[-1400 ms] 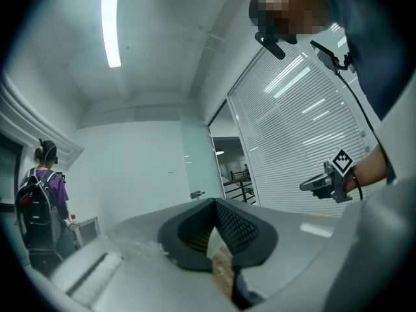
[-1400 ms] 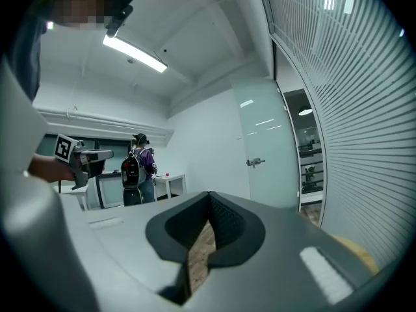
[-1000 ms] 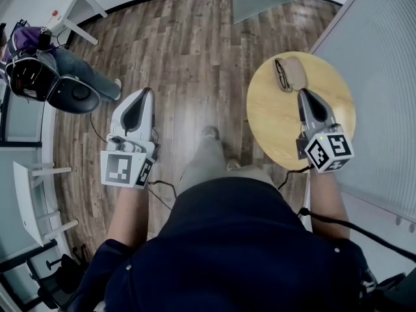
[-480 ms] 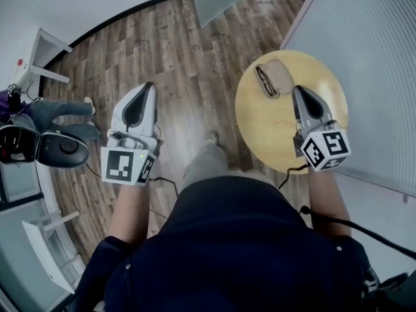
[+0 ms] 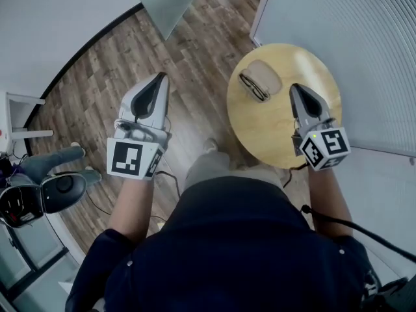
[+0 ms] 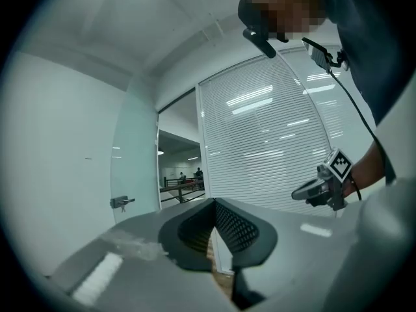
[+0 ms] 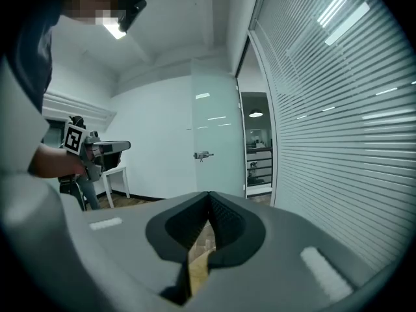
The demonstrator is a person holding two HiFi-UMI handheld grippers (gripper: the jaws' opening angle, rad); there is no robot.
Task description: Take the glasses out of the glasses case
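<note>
Your right claw (image 5: pixel 298 90) is at the right middle of the head view, over the round pale wooden table (image 5: pixel 273 132). Its two jaws are pressed together and there is nothing between them. It points up the picture toward the small tan oval glasses case (image 5: pixel 265 75), which lies near the table's top edge, close to the claw but not touching it. That claw is probably there because it is the nearest one for reaching.

The dark-rimmed glasses (image 5: pixel 252 88) lie right against the lower left side of the case. It is too small to tell if the case is open or if the glasses are still partly inside.

Your left claw (image 5: pixel 158 80) is left of centre, over the brown wooden floor (image 5: pixel 188 44), well apart from the table. Its jaws are closed too and hold nothing. It likely must come to the table to steady the case. A claw has to open before it can grab anything.
</note>
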